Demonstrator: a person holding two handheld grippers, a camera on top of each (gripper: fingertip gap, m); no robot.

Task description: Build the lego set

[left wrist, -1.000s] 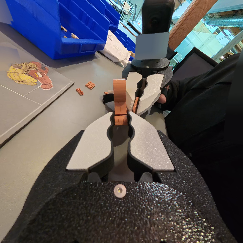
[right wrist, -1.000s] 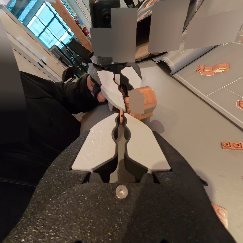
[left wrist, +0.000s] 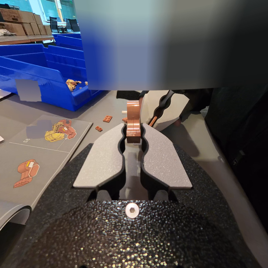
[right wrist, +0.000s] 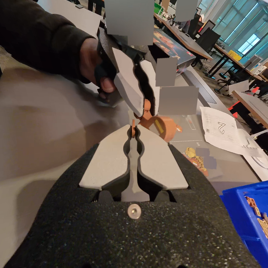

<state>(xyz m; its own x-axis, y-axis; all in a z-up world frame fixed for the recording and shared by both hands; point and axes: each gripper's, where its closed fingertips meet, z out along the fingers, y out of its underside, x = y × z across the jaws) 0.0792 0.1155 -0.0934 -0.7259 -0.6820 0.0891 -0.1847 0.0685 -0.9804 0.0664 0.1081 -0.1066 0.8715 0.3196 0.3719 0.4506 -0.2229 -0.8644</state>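
Item: your left tool [left wrist: 133, 131] grips a brown brick assembly [left wrist: 133, 116]. Your right tool [right wrist: 133, 131], just ahead, pinches a thin brown plate [right wrist: 133, 129]. Keep both grips firm; align squarely above the worktop [left wrist: 58, 107].

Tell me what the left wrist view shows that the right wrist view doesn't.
Only the left view: loose brown plates on the table and a small white peg.

Only the right view: a printed sheet, a yellow strip on the brown build's round side, and distant desks.

Both: the left tool gripping the brown build, the right tool pinching a thin brown plate, a booklet and blue bins.
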